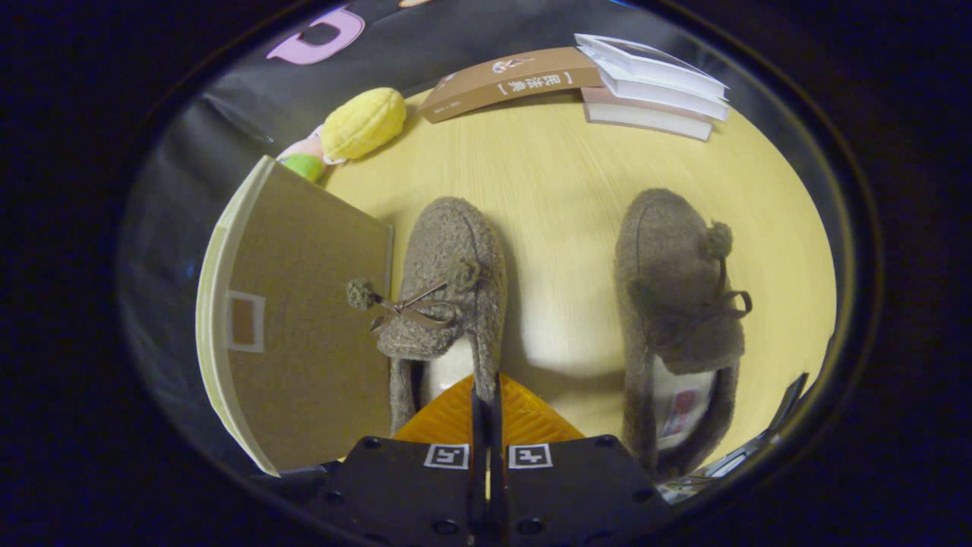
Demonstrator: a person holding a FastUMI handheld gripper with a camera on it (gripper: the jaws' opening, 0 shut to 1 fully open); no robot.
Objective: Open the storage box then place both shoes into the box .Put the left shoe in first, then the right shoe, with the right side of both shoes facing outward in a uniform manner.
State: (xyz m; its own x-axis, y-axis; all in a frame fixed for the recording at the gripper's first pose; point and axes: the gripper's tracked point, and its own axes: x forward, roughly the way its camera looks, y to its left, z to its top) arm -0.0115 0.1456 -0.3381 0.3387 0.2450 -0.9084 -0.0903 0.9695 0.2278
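Jaws: my gripper (486,399) has its fingers pressed nearly together, pinching the heel-side wall of the left shoe (448,292) between them.
Left shoe: fuzzy brown slipper with a bow and pompoms, at 12 o'clock from my fingers, toe pointing away, leaning against the box.
Right shoe (676,304): matching slipper at 2 o'clock, apart from the left one, flat on the table (547,167).
Storage box (304,319): cardboard, at 10 o'clock, touching the left shoe; I cannot tell whether it is open.
Books (645,83): stacked at the table's far edge, 1 o'clock.
Yellow plush toy (363,121): beyond the box, 11 o'clock.
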